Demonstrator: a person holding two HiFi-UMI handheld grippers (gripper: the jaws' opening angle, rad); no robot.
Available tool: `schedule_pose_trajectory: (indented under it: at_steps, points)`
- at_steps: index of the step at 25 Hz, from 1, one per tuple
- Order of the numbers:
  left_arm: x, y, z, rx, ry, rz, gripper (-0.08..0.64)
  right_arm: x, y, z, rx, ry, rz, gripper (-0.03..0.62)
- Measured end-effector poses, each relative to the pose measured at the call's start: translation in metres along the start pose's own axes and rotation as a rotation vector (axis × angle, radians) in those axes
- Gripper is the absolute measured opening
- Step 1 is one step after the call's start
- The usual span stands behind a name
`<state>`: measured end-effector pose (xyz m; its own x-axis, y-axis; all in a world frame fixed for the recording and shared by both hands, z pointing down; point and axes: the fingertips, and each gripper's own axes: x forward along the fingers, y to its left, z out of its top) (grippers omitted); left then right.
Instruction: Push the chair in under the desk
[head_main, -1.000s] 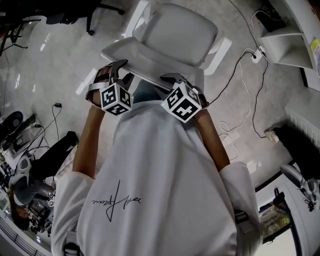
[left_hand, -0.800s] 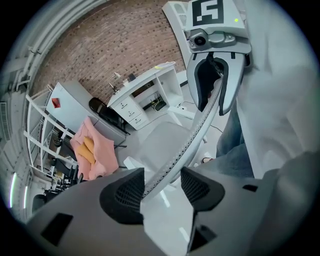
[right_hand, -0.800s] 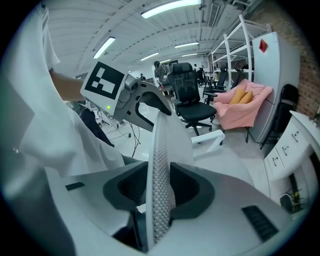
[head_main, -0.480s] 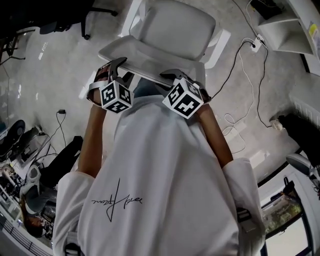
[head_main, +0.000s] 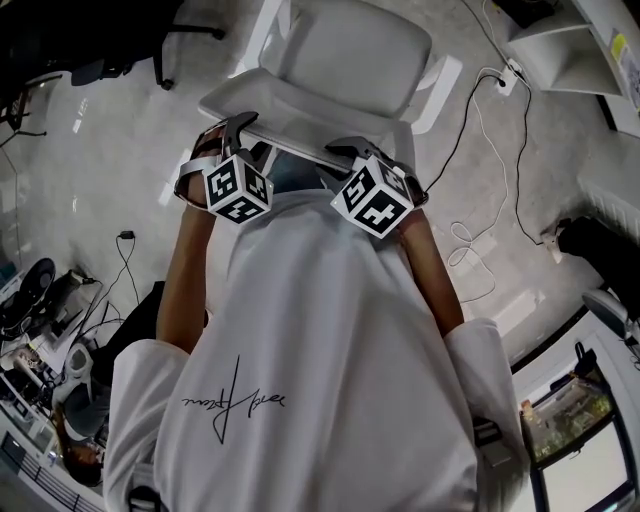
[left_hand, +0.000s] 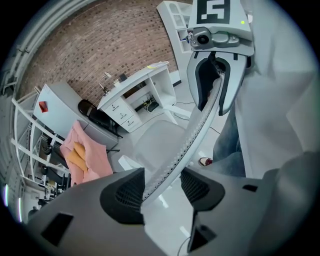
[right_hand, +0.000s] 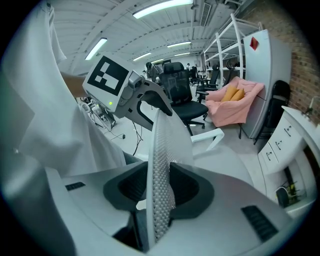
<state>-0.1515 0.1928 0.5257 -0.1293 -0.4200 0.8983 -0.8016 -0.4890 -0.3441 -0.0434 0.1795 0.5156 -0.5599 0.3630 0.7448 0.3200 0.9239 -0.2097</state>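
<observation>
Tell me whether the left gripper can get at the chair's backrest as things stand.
Yes, by the look of it: the left gripper has its jaws shut on the top edge of the mesh backrest, and nothing stands in its way.

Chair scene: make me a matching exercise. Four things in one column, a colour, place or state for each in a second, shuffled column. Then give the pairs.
Things:
1. backrest
2. cloth
3. cable
4. desk

Descriptions:
a. black, lying on the floor
b. pink
c. white, with drawers
d. mesh, between the jaws of the left gripper and the right gripper

Pairs: 1-d, 2-b, 3-a, 4-c
</observation>
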Motion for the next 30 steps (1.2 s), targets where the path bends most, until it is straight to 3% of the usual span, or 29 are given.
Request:
schedule_pose_trajectory:
  at_steps: [8,30]
  points:
    - [0.003,0.006,0.005,-0.003,0.039,-0.020,0.224,-0.003,-0.007,0.002,0.008,0.007,0.014,0.147]
    - [0.024,0.031,0.018,0.005,-0.007,-0.014,0.224,-0.003,-0.042,0.007,-0.014,0.010,-0.066,0.132]
